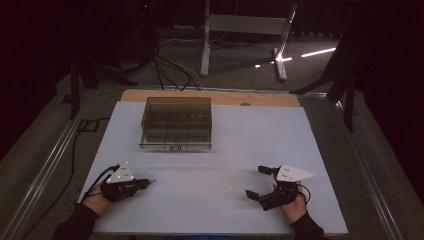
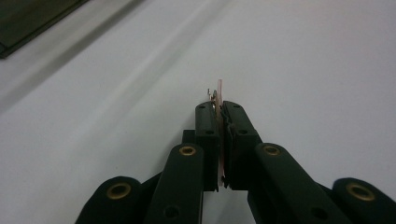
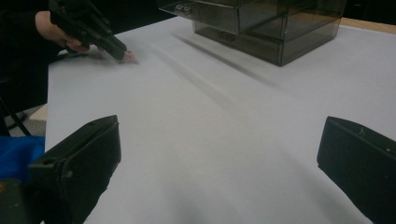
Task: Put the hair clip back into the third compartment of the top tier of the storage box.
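My left gripper (image 1: 146, 183) lies low at the front left of the white table (image 1: 250, 135), shut on a thin pink card-like piece (image 2: 218, 95) with a small metal part at its tip. The piece pokes out past the fingertips. The same left gripper (image 3: 122, 53) shows far off in the right gripper view, the pink piece (image 3: 129, 56) at its tip near the table surface. My right gripper (image 1: 260, 182) rests at the front right, open, its jaws wide apart with nothing between them. A smoky clear drawer box (image 1: 176, 123) stands at the back centre of the table.
The drawer box (image 3: 261, 28) has several small compartments. A wide bare stretch of table lies between the two grippers and the box. Beyond the far edge, cables and a white frame stand on a dark floor.
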{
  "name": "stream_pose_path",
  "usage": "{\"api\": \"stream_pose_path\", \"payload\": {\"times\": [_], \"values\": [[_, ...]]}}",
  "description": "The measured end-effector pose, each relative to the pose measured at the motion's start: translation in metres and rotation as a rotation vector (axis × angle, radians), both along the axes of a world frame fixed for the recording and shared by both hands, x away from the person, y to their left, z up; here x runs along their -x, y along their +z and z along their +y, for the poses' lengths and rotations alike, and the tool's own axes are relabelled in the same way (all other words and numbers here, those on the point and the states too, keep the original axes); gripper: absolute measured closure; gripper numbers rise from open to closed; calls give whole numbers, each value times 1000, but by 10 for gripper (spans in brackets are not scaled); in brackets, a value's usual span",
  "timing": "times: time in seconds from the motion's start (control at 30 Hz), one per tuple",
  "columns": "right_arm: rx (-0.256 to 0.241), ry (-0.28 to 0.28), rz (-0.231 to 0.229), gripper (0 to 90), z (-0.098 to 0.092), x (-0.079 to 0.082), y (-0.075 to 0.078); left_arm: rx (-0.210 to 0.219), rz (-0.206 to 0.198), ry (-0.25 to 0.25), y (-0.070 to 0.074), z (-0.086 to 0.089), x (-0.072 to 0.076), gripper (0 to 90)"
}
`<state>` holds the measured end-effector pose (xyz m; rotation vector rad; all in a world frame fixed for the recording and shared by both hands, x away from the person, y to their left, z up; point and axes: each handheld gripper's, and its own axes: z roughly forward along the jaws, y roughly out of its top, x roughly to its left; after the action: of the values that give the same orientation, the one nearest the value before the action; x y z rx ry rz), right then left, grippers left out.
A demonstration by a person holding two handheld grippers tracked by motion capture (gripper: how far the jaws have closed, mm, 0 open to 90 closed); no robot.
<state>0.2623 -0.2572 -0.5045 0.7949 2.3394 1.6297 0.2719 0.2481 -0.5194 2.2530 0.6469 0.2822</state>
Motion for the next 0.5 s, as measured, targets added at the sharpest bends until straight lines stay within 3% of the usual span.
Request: {"api": "stream_pose_path", "payload": {"times": [0.5], "values": [[-10, -5, 4, 0, 0, -1, 0, -1, 3, -28, 14, -9, -2, 873]]}}
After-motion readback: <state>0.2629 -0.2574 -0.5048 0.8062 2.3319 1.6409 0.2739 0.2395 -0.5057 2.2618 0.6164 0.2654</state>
